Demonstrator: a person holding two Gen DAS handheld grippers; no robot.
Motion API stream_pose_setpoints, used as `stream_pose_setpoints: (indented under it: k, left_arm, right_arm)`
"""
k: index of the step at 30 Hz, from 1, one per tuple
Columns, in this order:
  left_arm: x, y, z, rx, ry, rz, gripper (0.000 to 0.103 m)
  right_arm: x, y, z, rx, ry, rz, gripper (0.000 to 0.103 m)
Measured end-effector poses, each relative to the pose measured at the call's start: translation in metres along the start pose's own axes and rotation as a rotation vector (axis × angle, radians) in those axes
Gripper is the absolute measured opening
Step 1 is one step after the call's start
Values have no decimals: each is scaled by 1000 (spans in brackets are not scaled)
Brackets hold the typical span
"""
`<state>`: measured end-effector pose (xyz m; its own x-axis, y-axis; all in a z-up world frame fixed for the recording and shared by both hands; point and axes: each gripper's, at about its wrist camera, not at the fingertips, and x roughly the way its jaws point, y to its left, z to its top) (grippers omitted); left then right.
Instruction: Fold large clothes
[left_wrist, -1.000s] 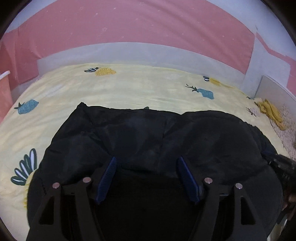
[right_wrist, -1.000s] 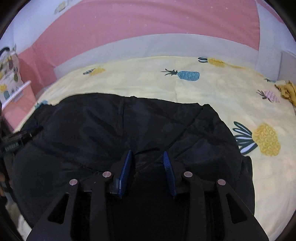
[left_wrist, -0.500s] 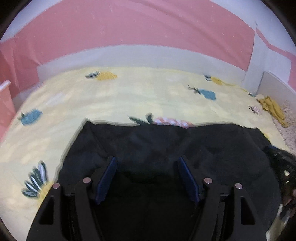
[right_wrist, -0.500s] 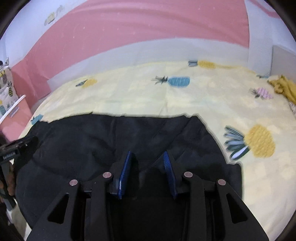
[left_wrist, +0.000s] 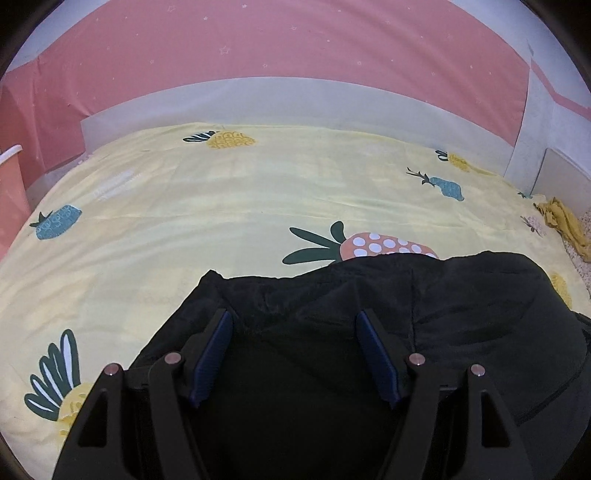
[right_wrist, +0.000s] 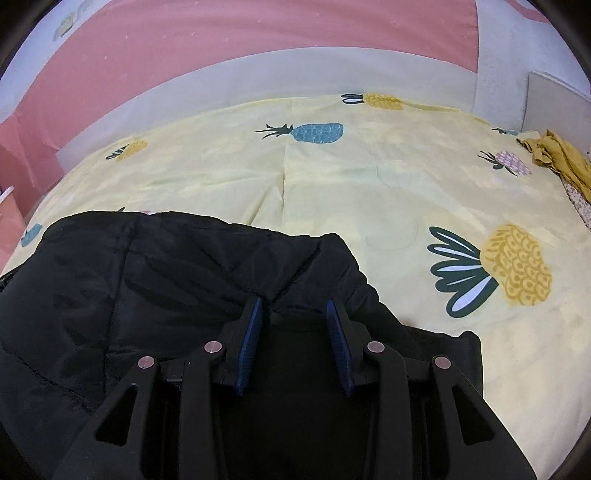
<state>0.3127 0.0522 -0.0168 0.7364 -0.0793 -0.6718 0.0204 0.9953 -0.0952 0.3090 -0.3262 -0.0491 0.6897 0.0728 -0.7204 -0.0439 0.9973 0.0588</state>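
**Black jacket held at the near edge of the bed**

The left gripper clamps bunched cloth, jaws wide. The quilted, matte black jacket stretches left to right across the pineapple-print sheet. The right gripper pinches a narrower fold.

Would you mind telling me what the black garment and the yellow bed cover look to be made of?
Black garment: probably a padded synthetic shell such as nylon, judging by its faint sheen, stitched seams and puffy folds. Yellow bed cover: seemingly matte woven cotton or similar, with soft creases and flat printed pineapples.
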Motion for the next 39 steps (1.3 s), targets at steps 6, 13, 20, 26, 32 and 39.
stream_pose_setpoints:
  k: [6,13,20,26,32,39]
  left_arm:
    - [6,0,0,-7,7,-1,73]
    - [-22,-2,17,1,35,-1,71]
    - [-60,-52,34,43,-1,-166,71]
    - [3,-90,21,143,137,-124,73]
    - [11,-97,21,155,151,-89,72]
    - [-62,-58,22,148,11,-92,71]
  right_arm:
    - [6,1,2,-12,6,-21,36]
    - [-26,6,18,-13,16,-46,36]
    - [-65,75,33,-70,-17,150,36]
    - [-10,83,31,-68,85,129,36]
    - [4,74,31,-41,100,114,36]
    - [-80,38,18,-22,-51,86,36]
